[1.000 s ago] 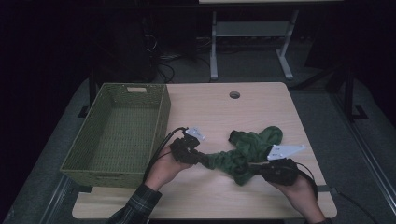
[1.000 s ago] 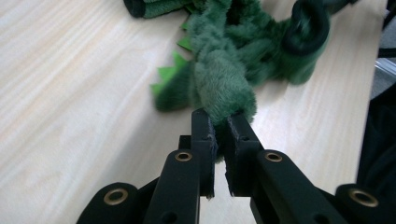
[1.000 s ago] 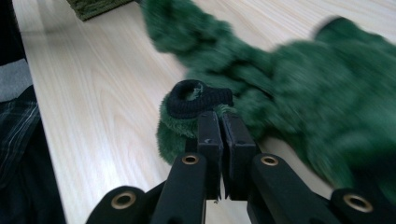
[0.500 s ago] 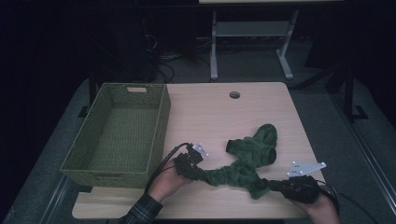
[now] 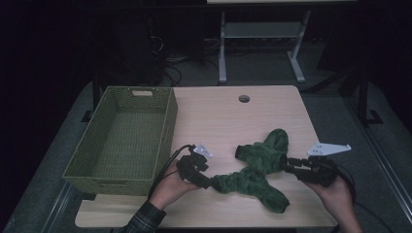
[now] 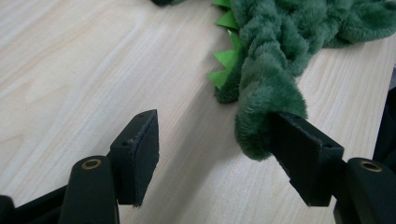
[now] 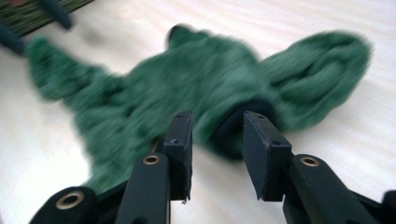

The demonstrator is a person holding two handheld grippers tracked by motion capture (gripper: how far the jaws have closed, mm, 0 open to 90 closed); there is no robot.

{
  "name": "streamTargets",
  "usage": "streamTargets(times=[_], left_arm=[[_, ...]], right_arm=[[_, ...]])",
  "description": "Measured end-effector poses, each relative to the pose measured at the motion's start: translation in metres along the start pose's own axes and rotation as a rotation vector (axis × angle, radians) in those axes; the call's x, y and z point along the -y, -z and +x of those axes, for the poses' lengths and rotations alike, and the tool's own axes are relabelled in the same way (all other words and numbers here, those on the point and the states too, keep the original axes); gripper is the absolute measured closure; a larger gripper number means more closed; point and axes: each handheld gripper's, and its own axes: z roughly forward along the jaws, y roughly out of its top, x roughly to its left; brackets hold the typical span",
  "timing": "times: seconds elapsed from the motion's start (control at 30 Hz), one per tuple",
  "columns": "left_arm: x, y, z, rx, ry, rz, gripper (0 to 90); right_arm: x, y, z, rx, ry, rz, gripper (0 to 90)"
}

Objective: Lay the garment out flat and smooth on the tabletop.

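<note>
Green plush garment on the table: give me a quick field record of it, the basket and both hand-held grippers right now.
garment: green plush garment lies spread on the table, right of the basket
basket: green woven basket at the table's left, nothing seen inside
left hand-held gripper: jaws have just been opening; one pad touches the garment's end, the other stands apart, no grip
right hand-held gripper: jaws have just been opening; a gap shows between the pads, garment just beyond them, not pinched
garment trim: bright green spikes along one edge
</note>
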Motion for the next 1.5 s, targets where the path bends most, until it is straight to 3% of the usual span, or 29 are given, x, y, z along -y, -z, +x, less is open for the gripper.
streamTargets(times=[0.17,0.33,0.7,0.77,0.93,1.0,1.07,1.3,1.5], left_arm=[[0.001,0.013,0.000,0.009,0.030,-0.072,30.4],[0.001,0.013,0.002,0.004,0.015,-0.084,30.4],[0.004,0.001,-0.002,0.018,-0.001,-0.066,28.7],[0.004,0.001,-0.002,0.018,-0.007,-0.065,28.7],[0.004,0.001,-0.001,0.017,-0.011,-0.062,28.7],[0.004,0.001,-0.001,0.015,-0.012,-0.060,28.7],[0.005,0.000,-0.001,0.013,0.005,-0.071,28.7],[0.004,0.000,-0.001,0.016,0.001,-0.073,28.7],[0.004,0.002,-0.001,0.024,0.004,-0.086,28.1]], right_arm=[[-0.025,-0.018,-0.015,0.036,-0.014,0.004,63.2],[-0.046,-0.042,-0.026,0.050,-0.030,0.041,61.3],[-0.060,-0.083,-0.013,-0.046,-0.009,0.124,55.0],[-0.060,-0.089,-0.012,-0.045,-0.003,0.134,60.1],[-0.059,-0.097,-0.009,-0.031,0.023,0.176,83.6],[-0.059,-0.099,-0.009,-0.034,0.039,0.184,87.3],[-0.059,-0.099,-0.008,-0.035,0.037,0.175,88.2],[-0.078,-0.093,-0.001,-0.069,0.081,0.104,88.6],[-0.103,-0.108,0.010,-0.118,0.140,0.070,88.6]])
